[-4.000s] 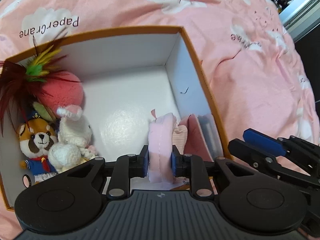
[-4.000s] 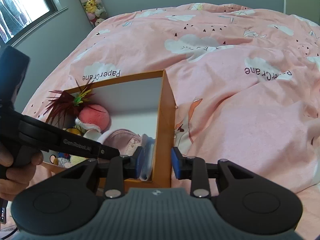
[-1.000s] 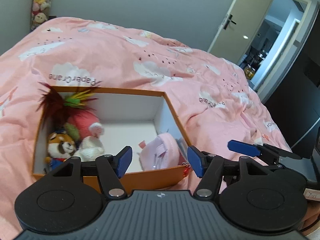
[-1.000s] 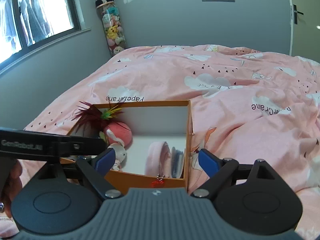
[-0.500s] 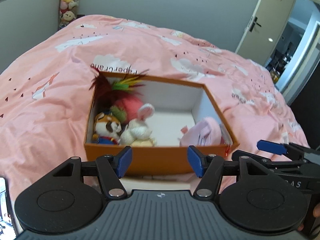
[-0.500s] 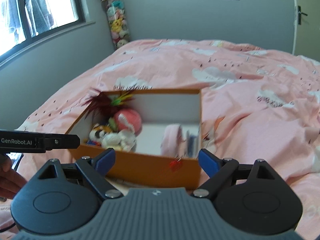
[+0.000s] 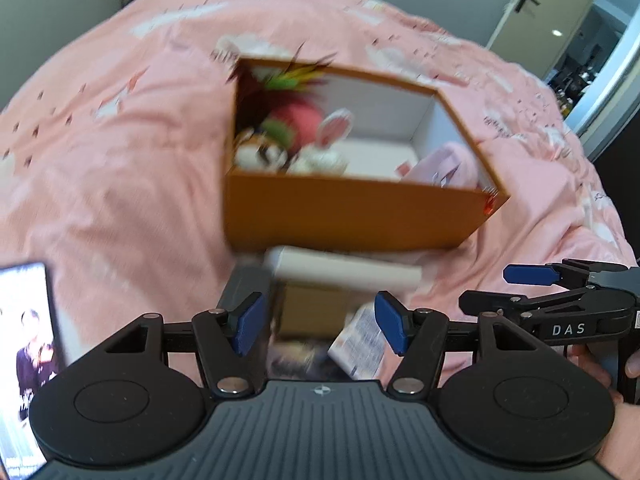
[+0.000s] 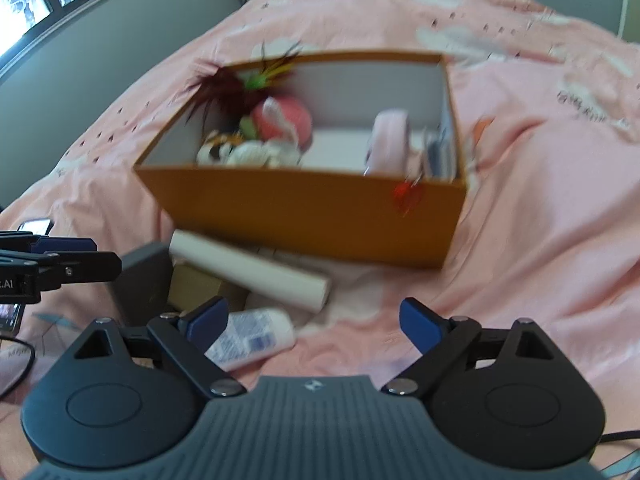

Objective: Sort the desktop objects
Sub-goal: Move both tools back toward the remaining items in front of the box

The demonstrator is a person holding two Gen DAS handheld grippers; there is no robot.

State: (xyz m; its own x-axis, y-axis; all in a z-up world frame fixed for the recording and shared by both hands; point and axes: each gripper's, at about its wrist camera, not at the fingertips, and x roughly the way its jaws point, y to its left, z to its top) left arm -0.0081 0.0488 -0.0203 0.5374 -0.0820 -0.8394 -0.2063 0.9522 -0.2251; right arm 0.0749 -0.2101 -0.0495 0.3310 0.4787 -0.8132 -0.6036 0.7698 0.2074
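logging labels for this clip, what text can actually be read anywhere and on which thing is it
"DAS": white letters on the black body of the right gripper, seen from the left wrist.
".AI": end of a cut-off word on the black left gripper, at the right wrist view's edge.
White plastic bottle: printed label, too blurred to read.
Pink cloud-print bedspread: dark lettering, blurred, unreadable.
Phone screen: no readable text.
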